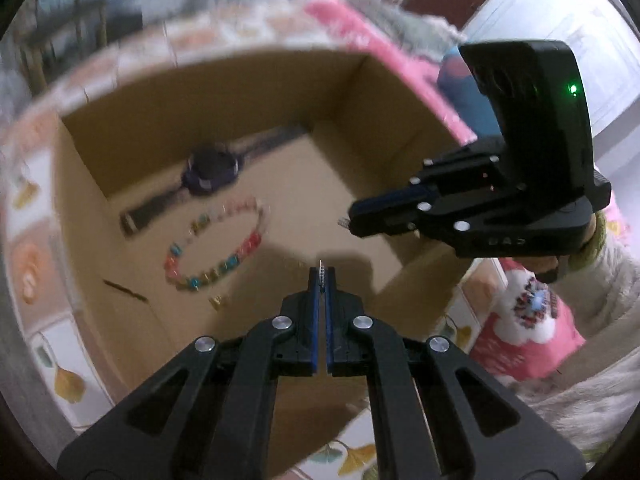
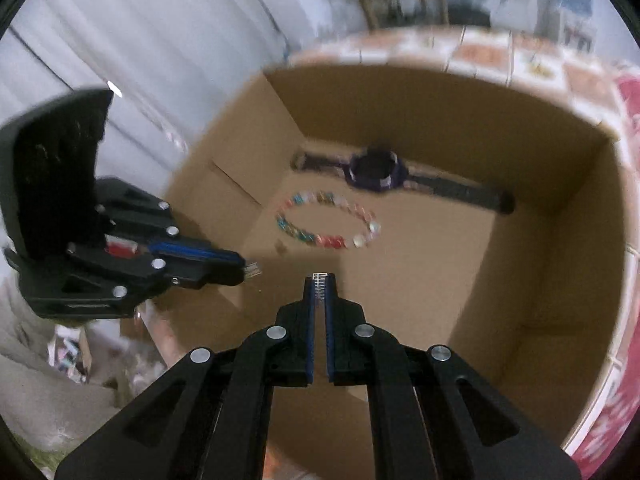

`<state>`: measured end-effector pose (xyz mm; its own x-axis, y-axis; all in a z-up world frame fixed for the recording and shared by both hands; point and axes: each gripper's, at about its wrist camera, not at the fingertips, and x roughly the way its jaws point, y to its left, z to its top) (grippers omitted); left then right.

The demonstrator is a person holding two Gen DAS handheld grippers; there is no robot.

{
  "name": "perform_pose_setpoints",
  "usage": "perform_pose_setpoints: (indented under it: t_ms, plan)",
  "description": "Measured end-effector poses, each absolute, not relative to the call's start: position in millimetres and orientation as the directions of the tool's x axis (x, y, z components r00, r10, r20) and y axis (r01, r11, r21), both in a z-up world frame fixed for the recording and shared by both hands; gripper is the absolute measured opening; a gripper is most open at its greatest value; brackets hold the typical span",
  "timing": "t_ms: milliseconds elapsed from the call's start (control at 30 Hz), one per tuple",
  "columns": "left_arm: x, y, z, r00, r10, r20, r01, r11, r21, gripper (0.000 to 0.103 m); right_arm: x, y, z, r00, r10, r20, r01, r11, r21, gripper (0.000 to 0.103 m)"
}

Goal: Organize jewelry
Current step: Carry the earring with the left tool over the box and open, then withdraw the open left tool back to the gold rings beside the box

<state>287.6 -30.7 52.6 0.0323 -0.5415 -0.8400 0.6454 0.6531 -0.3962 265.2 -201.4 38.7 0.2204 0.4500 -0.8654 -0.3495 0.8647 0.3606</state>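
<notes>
Inside one open cardboard box, three pieces of jewelry are lying on the brown floor. The box is sitting on a patterned surface with orange and leaf motifs. Two black grippers are hanging above the box's near side. The left gripper is pinching its blue-lined jaws almost fully together on a small silvery chain-like piece poking out at the tips. The right gripper is likewise clamping its jaws on a small silvery ladder-patterned piece; whether these are two ends of one item cannot be told. One dark wristwatch is lying along the far wall. One ring-shaped bracelet of coloured beads is resting just in front of it. One tiny gold-coloured item, blurred, is sitting near the bracelet.
</notes>
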Motion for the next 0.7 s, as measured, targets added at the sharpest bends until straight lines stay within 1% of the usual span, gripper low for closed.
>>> perform_pose_setpoints:
  t_ms: [100,267,333,367,400,433,467,500,533,567,700]
  plan:
    - [296,-33,38,-0.075,-0.497,-0.864,0.596,0.673,-0.438,0.002,277,-195,24,0.159,0.408,-0.899,-0.340,0.878,0.338,0.005]
    - [300,-39,33,-0.104,-0.440,-0.892,0.598,0.689,-0.409,0.002,289,-195,9,0.116,0.365,-0.924,-0.296,0.901,0.319,0.005]
    - [306,-42,31,-0.107,-0.422,-0.900,0.589,0.702,-0.399,0.003,290,-198,8,0.111,0.378,-0.919,-0.277,0.900,0.337,0.006]
    - [307,-42,32,-0.099,-0.420,-0.902,0.592,0.704,-0.393,0.006,290,-199,9,0.116,0.380,-0.918,-0.270,0.901,0.339,0.007]
    - [308,-41,33,-0.094,-0.426,-0.900,0.590,0.704,-0.395,0.009,289,-201,10,0.128,0.379,-0.917,-0.265,0.904,0.337,0.013]
    - [309,-42,34,-0.092,-0.433,-0.897,0.591,0.701,-0.400,0.015,286,-203,12,0.136,0.380,-0.915,-0.262,0.905,0.336,0.017]
    - [310,-43,36,-0.089,-0.435,-0.896,0.591,0.701,-0.399,0.021,283,-205,15,0.148,0.380,-0.913,-0.260,0.906,0.335,0.026]
    - [309,-42,38,-0.086,-0.441,-0.893,0.593,0.698,-0.402,0.024,281,-207,17,0.164,0.378,-0.911,-0.258,0.908,0.330,0.031]
    - [310,-42,40,-0.086,-0.442,-0.893,0.594,0.696,-0.402,0.028,278,-208,19,0.175,0.373,-0.911,-0.258,0.910,0.323,0.031]
    - [309,-42,41,-0.077,-0.437,-0.896,0.599,0.698,-0.392,0.029,276,-209,22,0.189,0.365,-0.912,-0.258,0.914,0.312,0.031]
    - [310,-39,48,-0.034,-0.432,-0.901,0.599,0.713,-0.364,0.029,268,-217,34,0.237,0.373,-0.897,-0.242,0.917,0.317,0.031]
